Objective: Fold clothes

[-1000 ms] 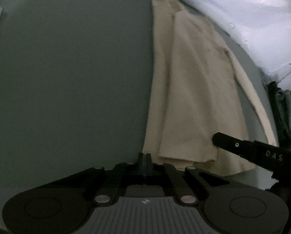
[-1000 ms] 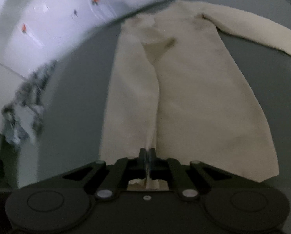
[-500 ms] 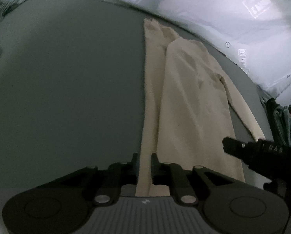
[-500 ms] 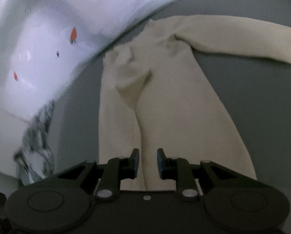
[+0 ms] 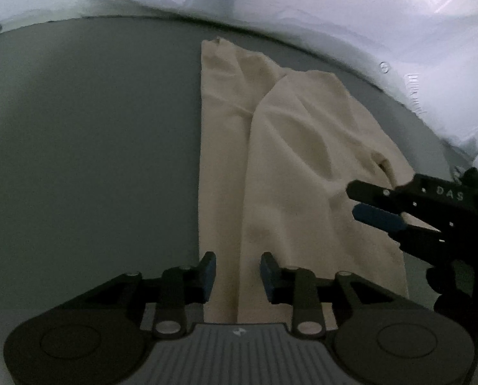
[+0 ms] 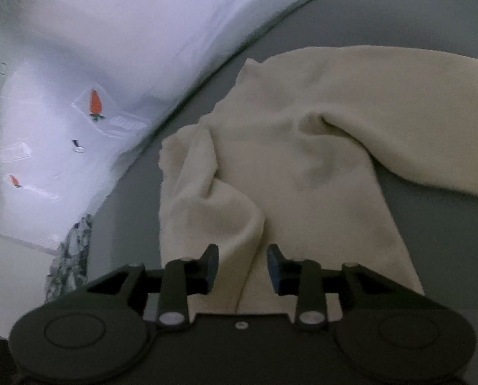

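A cream long-sleeved garment lies flat on the grey table, one side folded over the body. My left gripper is open and empty, above the garment's near edge. My right gripper is open and empty, above the folded-over part of the garment. It also shows in the left wrist view, at the garment's right side. One sleeve stretches out to the right in the right wrist view.
A white sheet with small carrot prints borders the table's far edge. A dark patterned cloth hangs at the table's left side in the right wrist view. Bare grey tabletop lies left of the garment in the left wrist view.
Both grippers were shut on the garment's edge, then opened and let it go. Both have moved forward over the garment, which now lies released.
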